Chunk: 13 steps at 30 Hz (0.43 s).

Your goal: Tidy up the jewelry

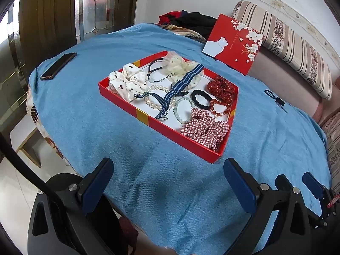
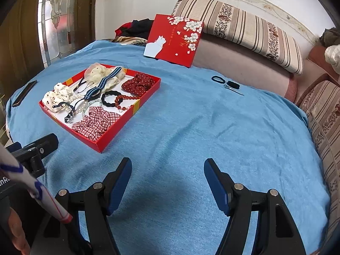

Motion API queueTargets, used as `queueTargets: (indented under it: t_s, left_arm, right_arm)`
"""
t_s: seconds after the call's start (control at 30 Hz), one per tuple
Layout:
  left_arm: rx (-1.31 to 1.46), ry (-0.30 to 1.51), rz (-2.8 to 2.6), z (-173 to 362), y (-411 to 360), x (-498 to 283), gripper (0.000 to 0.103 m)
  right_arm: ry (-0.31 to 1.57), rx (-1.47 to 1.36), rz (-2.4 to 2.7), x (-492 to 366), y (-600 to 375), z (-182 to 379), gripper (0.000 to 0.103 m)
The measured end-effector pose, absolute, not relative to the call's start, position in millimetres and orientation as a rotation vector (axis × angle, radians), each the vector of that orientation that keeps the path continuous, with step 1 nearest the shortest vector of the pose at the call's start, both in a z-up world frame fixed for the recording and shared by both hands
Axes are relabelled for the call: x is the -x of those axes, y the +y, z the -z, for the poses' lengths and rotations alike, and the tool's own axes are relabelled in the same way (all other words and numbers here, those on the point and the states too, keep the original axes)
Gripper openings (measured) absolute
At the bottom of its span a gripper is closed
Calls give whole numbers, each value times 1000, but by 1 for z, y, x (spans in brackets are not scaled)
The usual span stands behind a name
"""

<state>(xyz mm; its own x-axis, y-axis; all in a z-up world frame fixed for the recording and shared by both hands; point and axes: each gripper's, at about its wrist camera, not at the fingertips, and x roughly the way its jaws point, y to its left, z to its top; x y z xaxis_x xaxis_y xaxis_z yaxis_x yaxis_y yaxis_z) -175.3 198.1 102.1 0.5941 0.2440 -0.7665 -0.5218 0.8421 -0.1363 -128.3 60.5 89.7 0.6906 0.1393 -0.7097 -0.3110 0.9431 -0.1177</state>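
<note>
A red box tray (image 1: 170,130) (image 2: 125,121) on the blue cloth holds scrunchies, bead bracelets, a striped-strap watch (image 1: 180,85) and a black hair tie (image 1: 200,98). Its red lid (image 1: 233,42) (image 2: 174,39) with a white cat leans at the back. Two dark hair ties (image 2: 218,79) and a small metal clip (image 2: 233,90) lie on the cloth at the right. My left gripper (image 1: 167,170) is open and empty, near the tray's front corner. My right gripper (image 2: 167,170) is open and empty over bare cloth.
A black phone (image 1: 58,65) (image 2: 24,93) lies at the cloth's left edge. A striped cushion (image 2: 244,27) and sofa run along the back and right. Dark clothes (image 1: 191,21) are piled behind the lid. The cloth-covered surface drops off at the left.
</note>
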Motion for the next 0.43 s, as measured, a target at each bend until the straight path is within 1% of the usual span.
queueTargets:
  t_s: [0.43]
  left_arm:
    - [239, 754, -502, -138, 166, 197, 103]
  right_arm:
    - [722, 170, -272, 150, 35, -107, 76]
